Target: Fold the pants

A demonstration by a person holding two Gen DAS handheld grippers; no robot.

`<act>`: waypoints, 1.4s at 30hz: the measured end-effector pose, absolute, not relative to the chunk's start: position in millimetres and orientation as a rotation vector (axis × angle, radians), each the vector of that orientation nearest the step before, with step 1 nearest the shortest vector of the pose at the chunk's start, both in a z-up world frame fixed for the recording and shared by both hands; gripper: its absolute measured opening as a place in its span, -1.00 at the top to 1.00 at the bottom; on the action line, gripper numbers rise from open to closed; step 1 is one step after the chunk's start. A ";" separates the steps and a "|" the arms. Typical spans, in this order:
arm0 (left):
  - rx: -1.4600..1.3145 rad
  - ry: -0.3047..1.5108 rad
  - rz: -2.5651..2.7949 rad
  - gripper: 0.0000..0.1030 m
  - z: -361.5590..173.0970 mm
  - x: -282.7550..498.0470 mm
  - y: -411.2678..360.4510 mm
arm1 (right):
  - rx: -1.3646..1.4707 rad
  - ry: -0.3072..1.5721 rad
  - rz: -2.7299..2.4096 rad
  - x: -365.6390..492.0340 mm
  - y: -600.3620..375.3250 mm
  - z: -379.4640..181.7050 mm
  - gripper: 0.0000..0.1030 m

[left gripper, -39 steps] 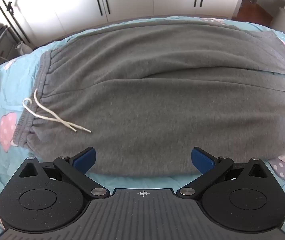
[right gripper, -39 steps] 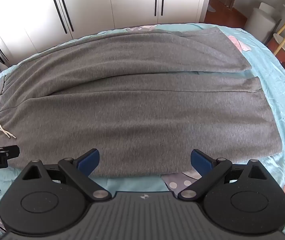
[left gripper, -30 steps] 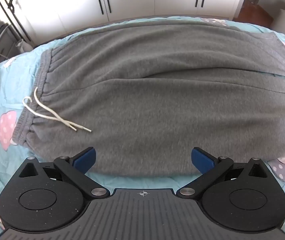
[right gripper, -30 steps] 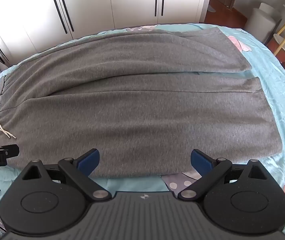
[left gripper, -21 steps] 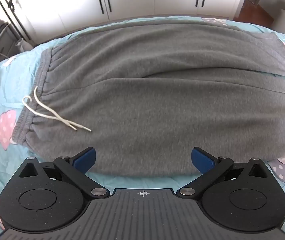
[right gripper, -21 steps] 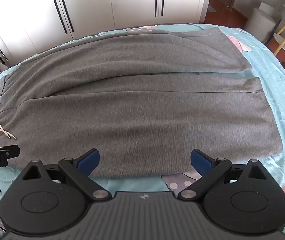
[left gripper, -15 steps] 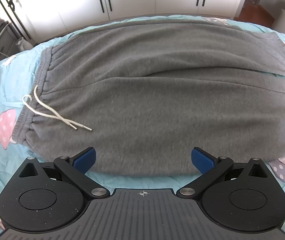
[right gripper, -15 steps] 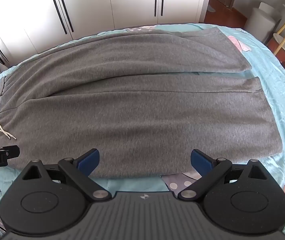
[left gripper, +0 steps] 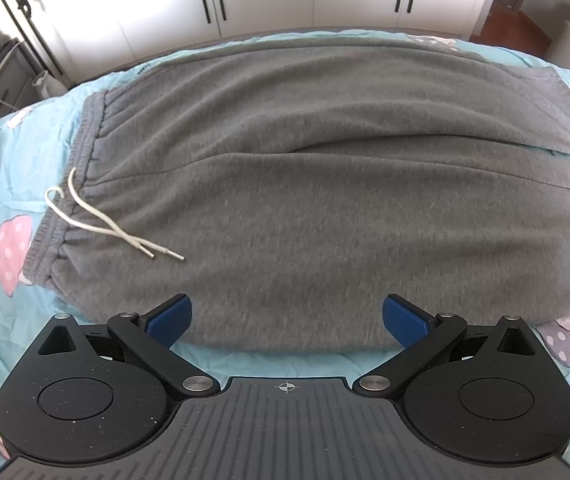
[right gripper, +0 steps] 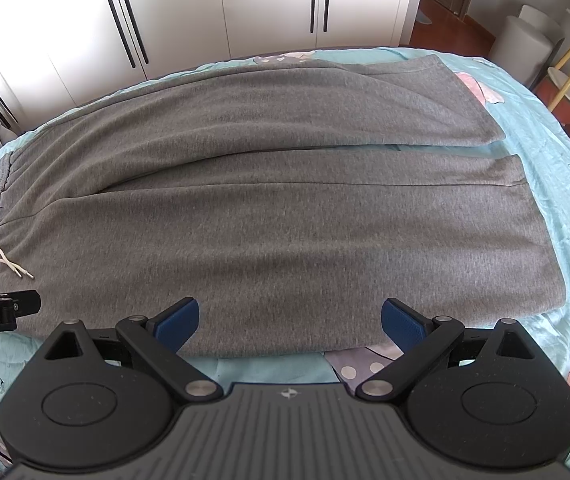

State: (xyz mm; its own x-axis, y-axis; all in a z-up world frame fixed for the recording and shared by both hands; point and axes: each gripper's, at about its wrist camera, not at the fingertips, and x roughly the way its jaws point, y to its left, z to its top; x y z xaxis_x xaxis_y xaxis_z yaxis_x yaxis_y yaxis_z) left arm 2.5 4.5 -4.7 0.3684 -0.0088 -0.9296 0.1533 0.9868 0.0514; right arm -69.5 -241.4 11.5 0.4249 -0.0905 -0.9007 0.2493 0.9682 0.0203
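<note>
Pants (left gripper: pixel 305 200) lie flat across the bed (left gripper: pixel 13 184), unfolded, waistband at 9 o'clock, cuffs at 3. Left tongs (left gripper: pixel 285 316) and right tongs (right gripper: pixel 289 316) hover spread and empty over the near edge. The first fold likely calls for pinching that edge. At 12, white wardrobe doors (right gripper: pixel 245 0).

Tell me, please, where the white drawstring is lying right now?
The white drawstring lies on the grey pants at their waistband, left in both views, ahead and left of the left gripper.
</note>
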 end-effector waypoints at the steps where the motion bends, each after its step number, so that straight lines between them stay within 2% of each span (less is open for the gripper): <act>1: 0.136 1.191 -0.105 -1.00 -4.8 2.5 4.6 | 0.159 1.112 -0.214 -69.5 -241.6 11.7 -0.90; 42: 0.122 1.214 -0.101 -1.00 -7.6 8.2 8.1 | 0.172 1.112 -0.228 -67.9 -241.8 11.6 -0.90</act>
